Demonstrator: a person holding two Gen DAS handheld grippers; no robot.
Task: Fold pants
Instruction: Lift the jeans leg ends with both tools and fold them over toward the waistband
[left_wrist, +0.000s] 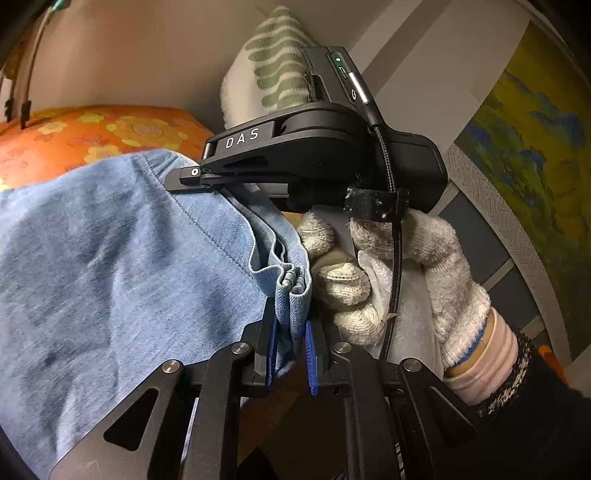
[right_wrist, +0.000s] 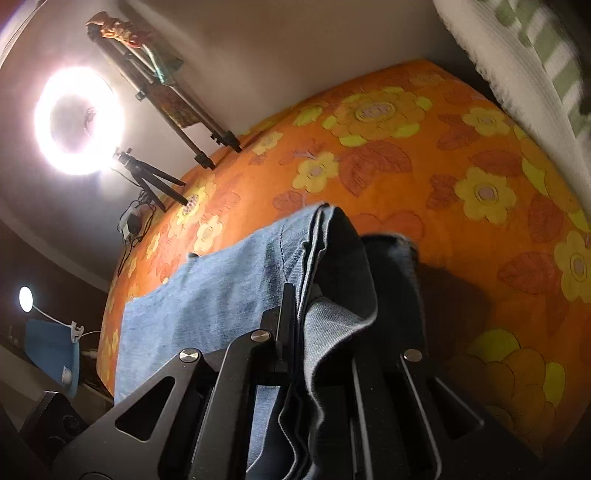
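Light blue denim pants (left_wrist: 110, 266) lie over an orange flowered bedspread (left_wrist: 92, 136). My left gripper (left_wrist: 290, 343) is shut on a bunched edge of the pants between its blue pads (left_wrist: 309, 354). The right gripper (left_wrist: 229, 184), held by a gloved hand (left_wrist: 406, 266), sits just beyond it and is clamped on the same edge of cloth. In the right wrist view the right gripper (right_wrist: 317, 306) is shut on layered folds of the pants (right_wrist: 221, 295), which drape over its right finger and hide it.
The orange flowered bedspread (right_wrist: 406, 155) fills the right wrist view. A white and green striped cushion (left_wrist: 273, 70) is behind the gripper. A ring light (right_wrist: 79, 120) and tripods (right_wrist: 155, 181) stand at the bed's far edge. A painted wall (left_wrist: 535, 147) is at right.
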